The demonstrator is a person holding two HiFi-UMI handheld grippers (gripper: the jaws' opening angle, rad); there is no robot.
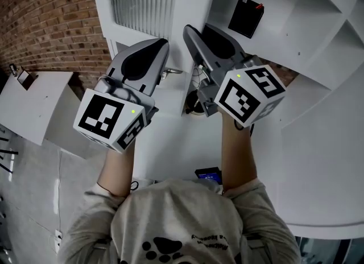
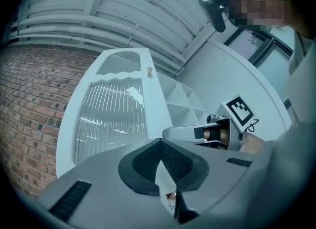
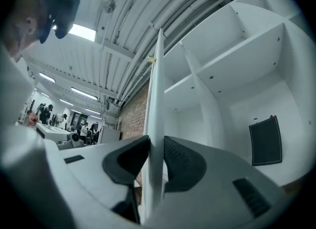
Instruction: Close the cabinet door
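Head view: nearest me, my right gripper (image 1: 196, 35) reaches the free edge of the cabinet door (image 1: 142, 1). My left gripper (image 1: 161, 45) lies just left of it, at the door's face.
Left gripper view: fingers closed tip to tip, empty.
Right gripper view: pads clamp the door's edge. The door is swung out, with the shelves (image 3: 237, 50) on its right exposed.
Judgement: grip made; the whole closing swing is left.

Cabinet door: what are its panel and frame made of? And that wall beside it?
The door frame looks like white-painted wood or board, smooth and matte; which one is unclear. Its panel seems ribbed glass: translucent, fine vertical flutes, glinting highlights. The wall is bare red brick with visible mortar lines.
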